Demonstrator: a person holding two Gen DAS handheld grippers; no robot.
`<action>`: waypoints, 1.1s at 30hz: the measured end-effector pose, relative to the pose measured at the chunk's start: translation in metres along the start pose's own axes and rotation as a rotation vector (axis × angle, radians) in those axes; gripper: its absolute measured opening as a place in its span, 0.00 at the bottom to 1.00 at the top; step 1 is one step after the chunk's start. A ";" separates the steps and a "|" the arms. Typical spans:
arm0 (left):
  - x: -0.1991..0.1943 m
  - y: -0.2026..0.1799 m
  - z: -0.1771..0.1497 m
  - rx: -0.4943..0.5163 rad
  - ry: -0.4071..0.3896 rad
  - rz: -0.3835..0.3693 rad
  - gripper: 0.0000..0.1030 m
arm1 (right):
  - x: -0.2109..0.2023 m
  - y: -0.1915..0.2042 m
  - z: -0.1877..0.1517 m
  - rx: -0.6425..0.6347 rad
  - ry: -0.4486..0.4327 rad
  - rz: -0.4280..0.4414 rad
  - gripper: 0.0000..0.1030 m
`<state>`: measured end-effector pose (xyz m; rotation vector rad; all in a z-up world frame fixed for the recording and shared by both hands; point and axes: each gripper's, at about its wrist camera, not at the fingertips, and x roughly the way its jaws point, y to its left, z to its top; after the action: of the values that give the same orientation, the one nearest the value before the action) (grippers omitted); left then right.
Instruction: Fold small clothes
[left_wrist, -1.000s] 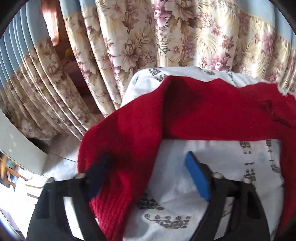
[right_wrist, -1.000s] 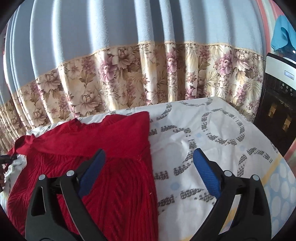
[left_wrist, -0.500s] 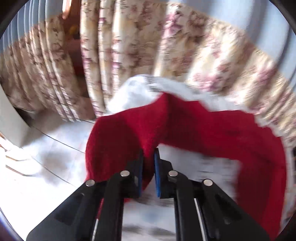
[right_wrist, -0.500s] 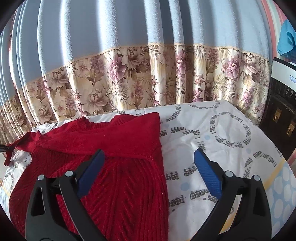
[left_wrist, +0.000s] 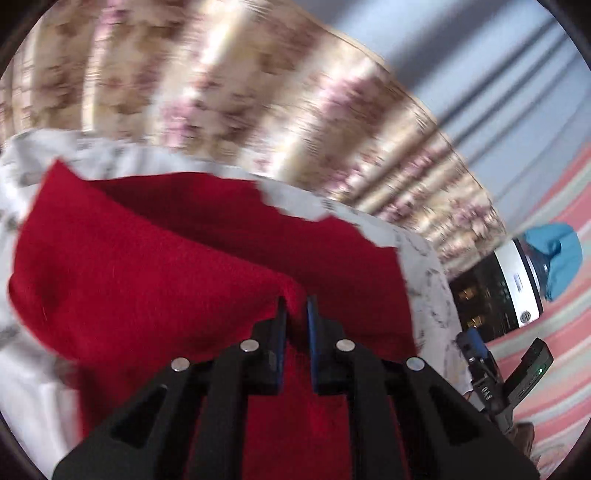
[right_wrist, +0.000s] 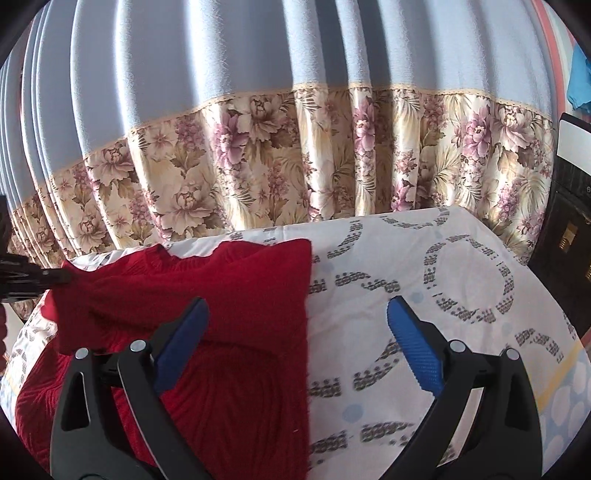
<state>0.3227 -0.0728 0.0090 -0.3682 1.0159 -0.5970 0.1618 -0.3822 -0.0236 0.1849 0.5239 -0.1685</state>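
The left hand-held gripper (left_wrist: 295, 310) is pinching a fold of the red sweater (right_wrist: 236, 295) lying on the patterned counter (right_wrist: 443, 280), while the right hand-held gripper (right_wrist: 297, 325) is hovering spread wide over the sweater's edge.

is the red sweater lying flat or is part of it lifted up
Partly lifted: the left gripper pinches a fold of the red sweater, raised off the tablecloth.

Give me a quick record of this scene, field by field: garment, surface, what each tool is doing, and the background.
garment: red knit sweater, partly folded
surface: table under a white patterned cloth
left tool: shut on a fold of the sweater, lifting it
right tool: open, above the sweater's right edge, holding nothing
background: blue curtain with floral border
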 end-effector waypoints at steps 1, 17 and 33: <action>0.013 -0.012 0.003 0.010 0.013 -0.018 0.10 | 0.001 -0.004 0.001 0.003 0.000 -0.003 0.94; 0.012 -0.040 -0.021 0.415 -0.350 0.558 0.88 | 0.027 0.006 -0.008 -0.042 0.056 0.026 0.94; -0.013 0.064 -0.006 0.267 -0.427 0.692 0.88 | 0.061 0.086 0.005 -0.111 0.077 -0.040 0.94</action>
<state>0.3305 -0.0148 -0.0197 0.1017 0.5810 -0.0140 0.2342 -0.3067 -0.0390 0.0726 0.6123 -0.1711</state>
